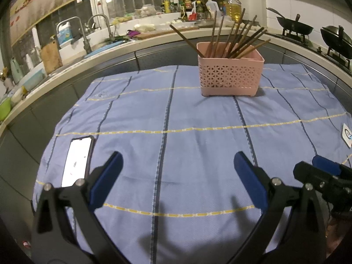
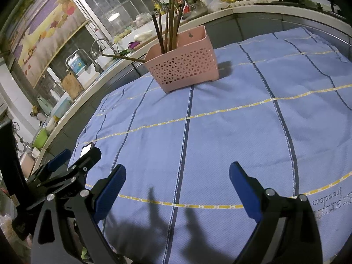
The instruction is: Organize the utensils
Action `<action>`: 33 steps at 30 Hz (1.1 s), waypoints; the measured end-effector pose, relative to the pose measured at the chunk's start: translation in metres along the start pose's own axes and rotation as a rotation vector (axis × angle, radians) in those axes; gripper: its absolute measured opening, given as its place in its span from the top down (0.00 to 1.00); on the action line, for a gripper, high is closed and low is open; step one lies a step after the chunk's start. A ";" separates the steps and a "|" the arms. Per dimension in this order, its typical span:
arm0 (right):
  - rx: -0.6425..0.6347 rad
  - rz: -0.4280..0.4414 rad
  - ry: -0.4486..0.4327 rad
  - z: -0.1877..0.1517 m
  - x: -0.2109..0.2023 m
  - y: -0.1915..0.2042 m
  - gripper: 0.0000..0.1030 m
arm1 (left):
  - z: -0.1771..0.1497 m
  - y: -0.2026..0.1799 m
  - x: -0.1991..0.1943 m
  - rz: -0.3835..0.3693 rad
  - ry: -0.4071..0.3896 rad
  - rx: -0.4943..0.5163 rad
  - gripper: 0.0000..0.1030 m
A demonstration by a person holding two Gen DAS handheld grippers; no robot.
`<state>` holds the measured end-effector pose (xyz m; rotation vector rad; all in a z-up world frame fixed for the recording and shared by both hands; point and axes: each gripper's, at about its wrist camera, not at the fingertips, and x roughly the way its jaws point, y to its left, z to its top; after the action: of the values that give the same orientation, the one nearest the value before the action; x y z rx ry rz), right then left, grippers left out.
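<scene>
Left wrist view: left gripper (image 1: 177, 177) w/ blue pads spread wide, nothing between them, hovering over a blue checked cloth (image 1: 187, 132) that covers the table. Pink perforated basket (image 1: 230, 72) stands upright at the far side of the cloth, centre-right; brown chopsticks (image 1: 237, 37) lean inside it, fanned out, one tilted far to the left. Phone (image 1: 77, 162), screen lit, lies flat on the cloth near the left pad. Right gripper (image 1: 325, 176) shows partly at the right edge. Right wrist view: right gripper (image 2: 177, 182) likewise spread, empty, above the cloth; basket well apart, ahead and left of centre. Bkgd: kitchen counter w/ sink taps (image 1: 99, 26), bottles, woks (image 1: 294, 27) on the stove.
</scene>
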<state>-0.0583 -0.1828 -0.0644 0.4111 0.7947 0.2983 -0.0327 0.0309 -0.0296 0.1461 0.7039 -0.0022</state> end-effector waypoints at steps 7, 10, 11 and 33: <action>0.000 -0.001 -0.004 0.000 -0.001 -0.001 0.09 | 0.000 -0.003 -0.001 -0.002 -0.003 0.009 0.06; 0.000 -0.002 -0.008 0.001 -0.002 -0.001 0.09 | 0.000 -0.003 -0.001 -0.003 -0.004 0.012 0.06; 0.000 -0.001 -0.009 0.001 -0.002 -0.001 0.09 | 0.000 -0.003 -0.001 -0.004 -0.002 0.011 0.06; -0.056 0.012 -0.119 0.008 -0.040 0.016 0.09 | 0.017 0.006 -0.003 0.002 0.009 -0.002 0.06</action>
<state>-0.0808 -0.1872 -0.0273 0.3771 0.6663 0.3038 -0.0238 0.0341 -0.0136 0.1450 0.7128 0.0012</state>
